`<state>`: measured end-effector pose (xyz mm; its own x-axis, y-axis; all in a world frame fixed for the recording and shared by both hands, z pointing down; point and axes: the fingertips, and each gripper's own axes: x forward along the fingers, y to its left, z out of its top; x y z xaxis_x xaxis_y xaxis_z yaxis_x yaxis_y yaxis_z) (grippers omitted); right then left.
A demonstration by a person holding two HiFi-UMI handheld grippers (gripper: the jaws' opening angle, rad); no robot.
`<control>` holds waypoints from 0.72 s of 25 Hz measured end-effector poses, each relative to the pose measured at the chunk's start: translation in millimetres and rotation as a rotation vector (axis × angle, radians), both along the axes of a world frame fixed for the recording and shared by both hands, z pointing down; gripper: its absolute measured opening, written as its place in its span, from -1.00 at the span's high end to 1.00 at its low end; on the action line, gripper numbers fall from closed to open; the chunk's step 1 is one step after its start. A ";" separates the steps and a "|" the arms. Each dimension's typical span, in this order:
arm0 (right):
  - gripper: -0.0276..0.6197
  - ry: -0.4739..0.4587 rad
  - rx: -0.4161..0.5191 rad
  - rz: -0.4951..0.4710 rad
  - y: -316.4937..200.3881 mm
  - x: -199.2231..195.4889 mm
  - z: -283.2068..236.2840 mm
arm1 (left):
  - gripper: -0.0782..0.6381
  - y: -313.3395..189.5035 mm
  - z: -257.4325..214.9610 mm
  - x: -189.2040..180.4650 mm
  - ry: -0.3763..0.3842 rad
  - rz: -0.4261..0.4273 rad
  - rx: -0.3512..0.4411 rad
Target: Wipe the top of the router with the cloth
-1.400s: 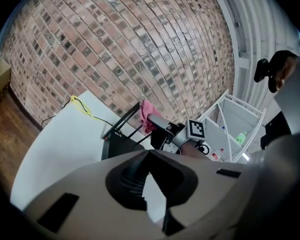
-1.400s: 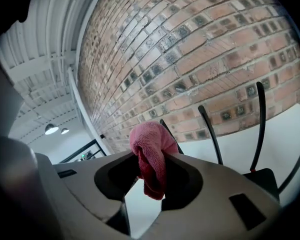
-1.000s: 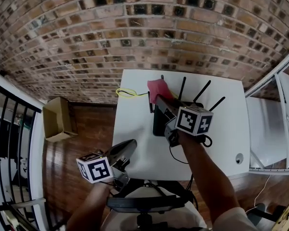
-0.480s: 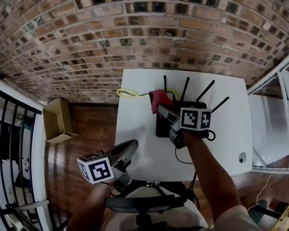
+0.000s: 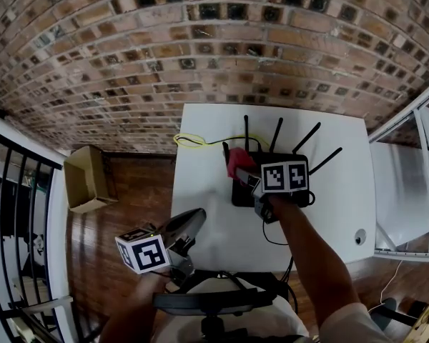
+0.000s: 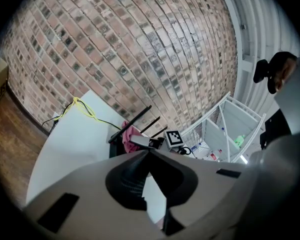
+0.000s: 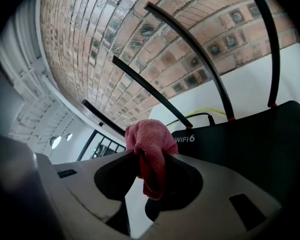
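Two jaws of the right gripper pinch the pink cloth at the router, maybe just touching its top. Press it flat, slide slowly, and miss the antennas. The left gripper sits closed and empty by the table edge.

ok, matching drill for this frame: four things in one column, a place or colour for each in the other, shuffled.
Things:
1 cloth
2 router
3 cable
4 box

Descriptions:
A on the floor, beside the table
B pink, gripped in the right tool
C black, antennas up
D yellow, at the table's far edge

Pairs: 1-B, 2-C, 3-D, 4-A
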<state>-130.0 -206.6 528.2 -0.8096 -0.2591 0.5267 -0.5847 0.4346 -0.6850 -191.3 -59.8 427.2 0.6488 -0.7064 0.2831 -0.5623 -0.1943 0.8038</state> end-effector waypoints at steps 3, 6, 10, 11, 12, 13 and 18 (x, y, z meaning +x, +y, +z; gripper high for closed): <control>0.52 0.071 -0.011 -0.032 1.9 1.9 12.4 | 0.76 -0.5 -0.7 -0.8 -0.004 -0.002 -0.005; 0.52 0.138 -0.017 -0.055 4.3 3.5 22.6 | 0.76 -1.3 0.4 -1.6 -0.011 -0.002 -0.005; 0.52 0.233 -0.002 -0.079 6.7 3.9 29.8 | 0.76 -1.2 1.7 -2.5 -0.018 0.004 -0.007; 0.52 0.256 0.005 -0.083 6.8 3.9 30.8 | 0.76 -1.6 1.4 -2.2 -0.014 0.004 -0.004; 0.52 0.275 0.011 -0.084 6.5 4.5 31.3 | 0.76 -1.9 1.5 -2.1 -0.011 0.005 -0.003; 0.52 0.289 0.020 -0.080 5.7 5.7 30.9 | 0.76 -2.2 1.6 -1.9 -0.010 0.007 -0.002; 0.52 0.303 0.151 -0.024 -4.7 16.2 5.9 | 0.76 -6.4 -2.7 0.7 0.006 0.010 0.015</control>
